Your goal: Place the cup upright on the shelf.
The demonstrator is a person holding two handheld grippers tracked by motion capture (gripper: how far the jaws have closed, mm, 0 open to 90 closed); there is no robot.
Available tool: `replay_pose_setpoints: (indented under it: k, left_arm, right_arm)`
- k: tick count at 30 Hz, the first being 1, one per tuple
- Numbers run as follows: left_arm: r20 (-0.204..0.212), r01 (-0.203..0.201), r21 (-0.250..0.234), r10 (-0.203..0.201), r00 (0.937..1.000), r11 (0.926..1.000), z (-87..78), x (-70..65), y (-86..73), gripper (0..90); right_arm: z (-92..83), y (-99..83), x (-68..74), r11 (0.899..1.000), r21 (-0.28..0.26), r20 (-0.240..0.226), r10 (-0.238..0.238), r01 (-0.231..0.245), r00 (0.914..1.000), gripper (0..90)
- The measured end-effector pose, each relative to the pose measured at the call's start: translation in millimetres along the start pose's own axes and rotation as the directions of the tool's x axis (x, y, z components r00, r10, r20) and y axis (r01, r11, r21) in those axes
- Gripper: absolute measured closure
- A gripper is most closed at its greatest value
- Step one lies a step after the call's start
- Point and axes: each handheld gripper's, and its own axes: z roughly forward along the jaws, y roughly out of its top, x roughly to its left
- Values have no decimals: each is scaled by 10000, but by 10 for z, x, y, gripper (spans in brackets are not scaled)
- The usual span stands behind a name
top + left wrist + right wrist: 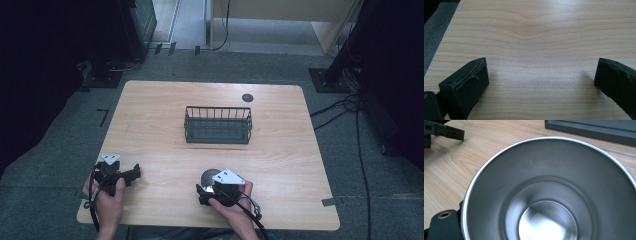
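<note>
The left hand-held gripper point(541, 75) sits wide apart over the bare surface point(280, 150). The right hand-held gripper point(209, 187) is around a metal cup point(549, 192), but I cannot tell if it squeezes. A basket point(218, 125) stands behind.

Counts on the light wooden table point(280, 150)

One dark wire basket point(218, 125) — rectangular, standing mid-table; one shiny steel cup point(549, 195) — round, with an open mouth; two black two-jaw handheld grippers, the left gripper point(131, 173) and the right gripper point(202, 192); two hands, one on each; one small dark round disc point(247, 98) near the far edge.
</note>
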Motion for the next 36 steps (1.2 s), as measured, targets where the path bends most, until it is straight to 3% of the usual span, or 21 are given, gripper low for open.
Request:
replay_pose_setpoints:
  k: [13,24,36]
  left_arm:
    - [1,3,-2,-3,10000,10000,0,0,0,0]
    - [0,1,3,-1,10000,10000,0,0,0,0]
    - [-1,0,3,0,10000,10000,0,0,0,0]
  right_arm:
    - [-86,103,-81,9997,-121,19,203,-202,9998,156]
    - [-176,387,-213,9985,-402,212,373,-365,9991,157]
    - [-170,697,-278,9979,-607,377,231,-208,9990,158]
